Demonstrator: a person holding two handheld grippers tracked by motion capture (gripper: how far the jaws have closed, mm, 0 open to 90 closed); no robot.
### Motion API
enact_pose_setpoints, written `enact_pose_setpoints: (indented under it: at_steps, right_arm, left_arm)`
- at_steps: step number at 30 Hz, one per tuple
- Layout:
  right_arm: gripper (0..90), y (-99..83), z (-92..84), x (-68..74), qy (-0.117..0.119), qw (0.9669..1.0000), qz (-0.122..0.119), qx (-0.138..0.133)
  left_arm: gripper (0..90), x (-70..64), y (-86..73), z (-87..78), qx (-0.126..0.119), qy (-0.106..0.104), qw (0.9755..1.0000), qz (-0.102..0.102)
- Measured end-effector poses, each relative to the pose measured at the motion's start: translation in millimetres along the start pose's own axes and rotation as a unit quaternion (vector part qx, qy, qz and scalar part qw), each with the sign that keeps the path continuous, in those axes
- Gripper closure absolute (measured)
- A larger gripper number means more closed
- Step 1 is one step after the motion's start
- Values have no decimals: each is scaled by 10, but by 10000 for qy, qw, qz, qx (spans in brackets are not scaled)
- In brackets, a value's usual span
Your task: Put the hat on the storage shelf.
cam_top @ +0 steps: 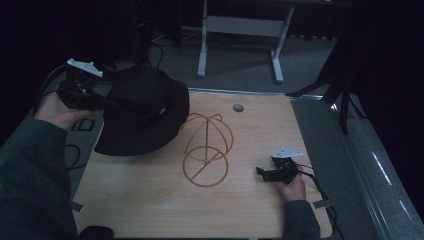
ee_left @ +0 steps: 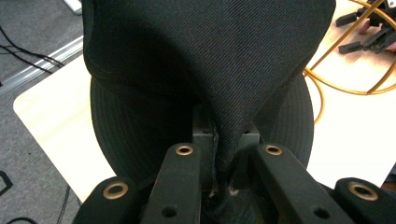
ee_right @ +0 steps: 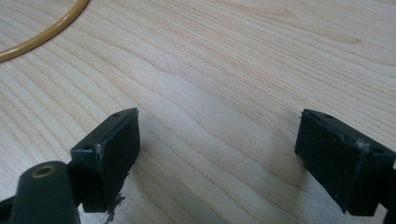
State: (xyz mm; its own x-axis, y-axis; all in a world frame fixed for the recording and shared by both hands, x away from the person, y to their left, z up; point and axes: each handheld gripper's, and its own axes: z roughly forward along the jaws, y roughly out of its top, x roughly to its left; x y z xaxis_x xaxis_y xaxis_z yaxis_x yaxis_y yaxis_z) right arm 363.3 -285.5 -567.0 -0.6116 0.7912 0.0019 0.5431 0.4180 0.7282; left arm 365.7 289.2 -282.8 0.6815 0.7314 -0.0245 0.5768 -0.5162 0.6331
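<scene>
High view: a person works at a wooden tabletop (cam_top: 150, 200) with a hand-held gripper in each hand.
Black hat: the hat (cam_top: 142, 110) sits at the far left part of the tabletop, its brim overhanging the left edge and its near rim just beside the wire stand.
Left hand-held gripper: in the high view the left hand-held gripper (cam_top: 100, 97) meets the hat's left side; in the left gripper view (ee_left: 219, 154) its jaws are pressed together on a pinched fold of the hat's (ee_left: 210, 60) dark cloth, which rises from between them.
Wire stand: a yellow wire stand (cam_top: 205, 150) of hoops on a ring base stands upright mid-tabletop, between the two hands; a curve of it (ee_right: 42, 35) shows in the right gripper view.
Right hand-held gripper: the right hand-held gripper (cam_top: 265, 173) lies low near the right edge, apart from the stand; its jaws (ee_right: 219, 158) stand wide with bare wood between them.
Grommet: a small grey disc (cam_top: 238, 107) sits at the far edge.
</scene>
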Motion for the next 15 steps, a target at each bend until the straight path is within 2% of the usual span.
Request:
enact_pose_setpoints:
  at_steps: [8, 15]
  right_arm:
    - [140, 0, 0, 0, 0, 10000, 1, 0]
    - [140, 0, 0, 0, -2, 10000, -3, 1]
  left_arm:
    - [848, 37, -9, -77, -104, -35, 9999, 19]
    - [848, 53, 19, -112, -122, -83, 9998, 126]
